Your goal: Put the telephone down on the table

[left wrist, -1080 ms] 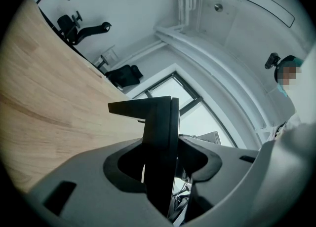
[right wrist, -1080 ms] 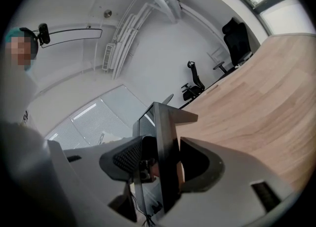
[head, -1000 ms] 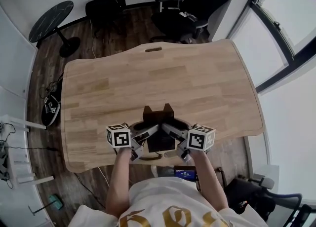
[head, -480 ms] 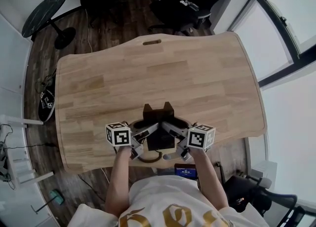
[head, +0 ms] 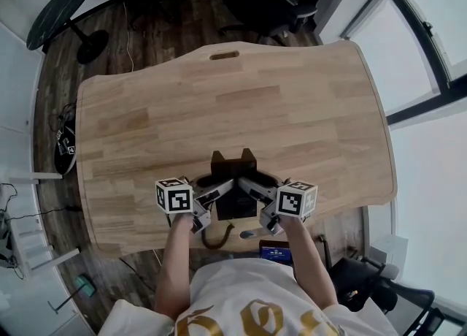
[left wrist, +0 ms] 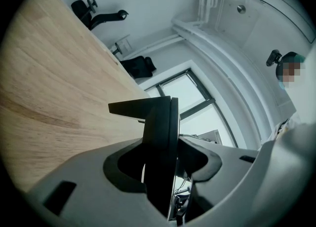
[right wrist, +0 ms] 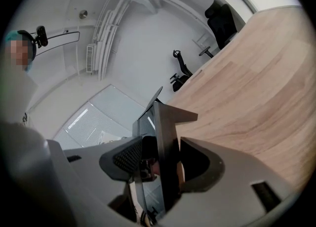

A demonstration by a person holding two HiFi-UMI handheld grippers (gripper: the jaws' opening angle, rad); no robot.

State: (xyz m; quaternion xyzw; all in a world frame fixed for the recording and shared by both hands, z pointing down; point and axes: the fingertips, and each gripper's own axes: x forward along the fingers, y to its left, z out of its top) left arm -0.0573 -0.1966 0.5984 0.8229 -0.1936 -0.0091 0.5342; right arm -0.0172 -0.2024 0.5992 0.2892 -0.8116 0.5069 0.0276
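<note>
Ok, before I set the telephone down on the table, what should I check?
1. Grip of the left tool on the telephone: ok, jaws clamp one side.
2. Grip of the right tool: ok, jaws clamp the other side.
3. Telephone over the table, inside its near edge: ok.
4. Wood around the landing spot bare: ok.
5. Dark cord looping below the telephone, clear of its base: cannot tell.
6. Base touching the wood: cannot tell.
</note>
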